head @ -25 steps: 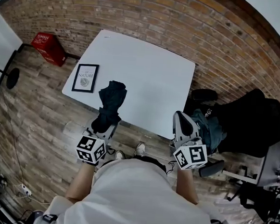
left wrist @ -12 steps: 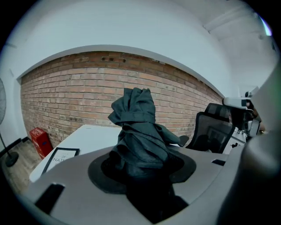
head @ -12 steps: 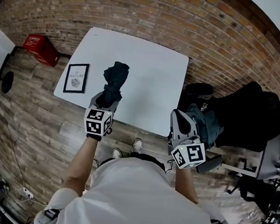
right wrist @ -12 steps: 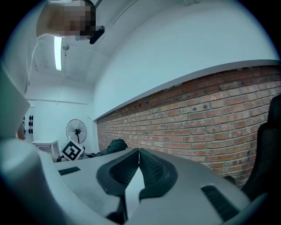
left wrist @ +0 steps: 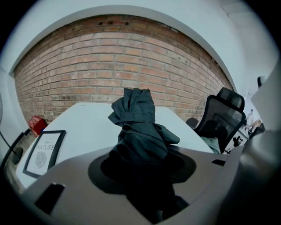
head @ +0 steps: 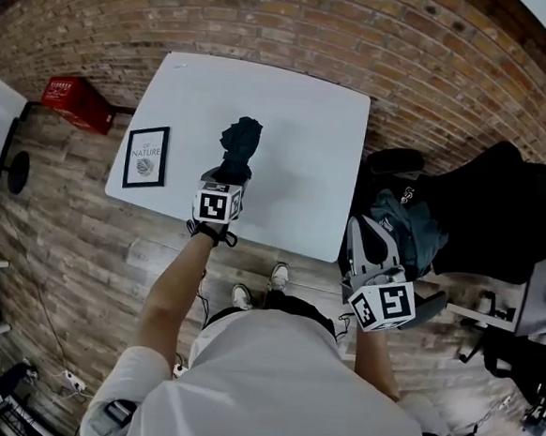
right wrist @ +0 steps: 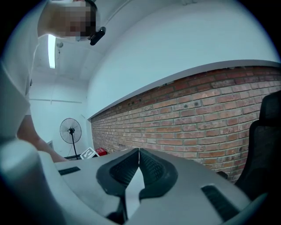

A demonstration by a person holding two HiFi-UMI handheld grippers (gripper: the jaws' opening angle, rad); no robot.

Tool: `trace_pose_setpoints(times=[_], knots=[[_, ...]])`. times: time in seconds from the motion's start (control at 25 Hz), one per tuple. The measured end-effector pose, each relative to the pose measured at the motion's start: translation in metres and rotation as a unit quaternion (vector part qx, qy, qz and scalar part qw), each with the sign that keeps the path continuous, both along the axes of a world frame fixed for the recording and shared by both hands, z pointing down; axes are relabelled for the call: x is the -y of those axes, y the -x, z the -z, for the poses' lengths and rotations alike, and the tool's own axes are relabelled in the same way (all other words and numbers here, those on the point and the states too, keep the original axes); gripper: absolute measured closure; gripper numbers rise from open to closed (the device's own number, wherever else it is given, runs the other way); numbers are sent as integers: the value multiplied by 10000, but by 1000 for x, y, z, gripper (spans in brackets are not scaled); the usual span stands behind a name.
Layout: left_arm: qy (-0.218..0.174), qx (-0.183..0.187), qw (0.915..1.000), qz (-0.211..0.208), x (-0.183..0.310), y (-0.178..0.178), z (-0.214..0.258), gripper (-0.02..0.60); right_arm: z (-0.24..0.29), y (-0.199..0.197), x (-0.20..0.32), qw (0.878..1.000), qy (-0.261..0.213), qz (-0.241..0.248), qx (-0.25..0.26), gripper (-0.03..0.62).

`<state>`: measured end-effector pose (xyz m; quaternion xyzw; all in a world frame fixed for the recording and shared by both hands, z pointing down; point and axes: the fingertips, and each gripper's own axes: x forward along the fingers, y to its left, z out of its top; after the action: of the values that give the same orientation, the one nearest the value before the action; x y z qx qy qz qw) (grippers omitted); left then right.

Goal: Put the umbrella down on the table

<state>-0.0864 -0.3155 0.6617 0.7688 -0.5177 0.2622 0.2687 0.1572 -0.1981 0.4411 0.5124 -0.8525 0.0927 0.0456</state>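
Note:
A folded dark umbrella point(head: 240, 144) sticks out of my left gripper point(head: 227, 175), which is shut on its lower end and holds it over the near middle of the white table point(head: 304, 121). In the left gripper view the umbrella point(left wrist: 139, 125) rises between the jaws, tilted toward the brick wall, with the tabletop point(left wrist: 88, 127) beneath it. Whether its tip touches the table I cannot tell. My right gripper point(head: 366, 235) hangs off the table's near right corner, shut and empty, its tips point(right wrist: 138, 152) meeting.
A framed picture point(head: 147, 155) lies near the table's left edge. A red crate point(head: 78, 105) stands on the floor to the left. A black office chair point(head: 499, 221) with a grey bag point(head: 405, 234) stands right of the table. A standing fan point(right wrist: 70, 130) is at the far left.
My left gripper has carried the umbrella forward from the table's near edge to over the tabletop, and lower. The right gripper has shifted only slightly.

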Motion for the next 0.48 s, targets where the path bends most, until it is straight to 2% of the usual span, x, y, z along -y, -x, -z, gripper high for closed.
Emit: trace_pose_setpoints(times=[0.16,0.48], knots=[[288,546,9978,-237,13,0,-35,356,-5,-7,6,9999,76,-65,-25,576],[674,661,9955,102,33,7,-66,354,-10,-16,22,9999,132,-82,-56,576]])
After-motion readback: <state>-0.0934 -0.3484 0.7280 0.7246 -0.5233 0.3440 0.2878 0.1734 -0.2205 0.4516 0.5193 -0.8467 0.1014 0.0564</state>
